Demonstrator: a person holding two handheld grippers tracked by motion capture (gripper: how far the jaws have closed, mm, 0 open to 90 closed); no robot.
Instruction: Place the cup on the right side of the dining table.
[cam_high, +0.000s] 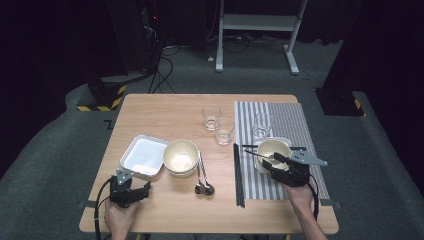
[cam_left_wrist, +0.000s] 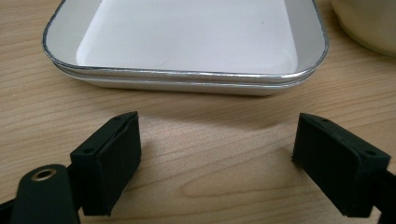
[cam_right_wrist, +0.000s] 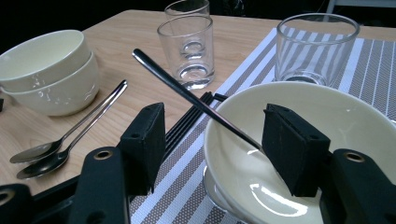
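The place setting looked partly laid: on the striped placemat (cam_high: 292, 125) sat a cream bowl (cam_right_wrist: 327, 116) on a plate, a glass (cam_right_wrist: 315, 46) and chopsticks. A spoon (cam_right_wrist: 187, 93) lay in that bowl, its handle slanting up over the rim toward the 2 glasses on the bare desk (cam_high: 165, 107). The right hand-held gripper (cam_right_wrist: 212, 144) stood spread, the handle between its jaws. 2 spoons and 2 stacked bowls waited. The left hand-held gripper (cam_left_wrist: 215, 163) was spread, empty, before the tray (cam_left_wrist: 187, 77).
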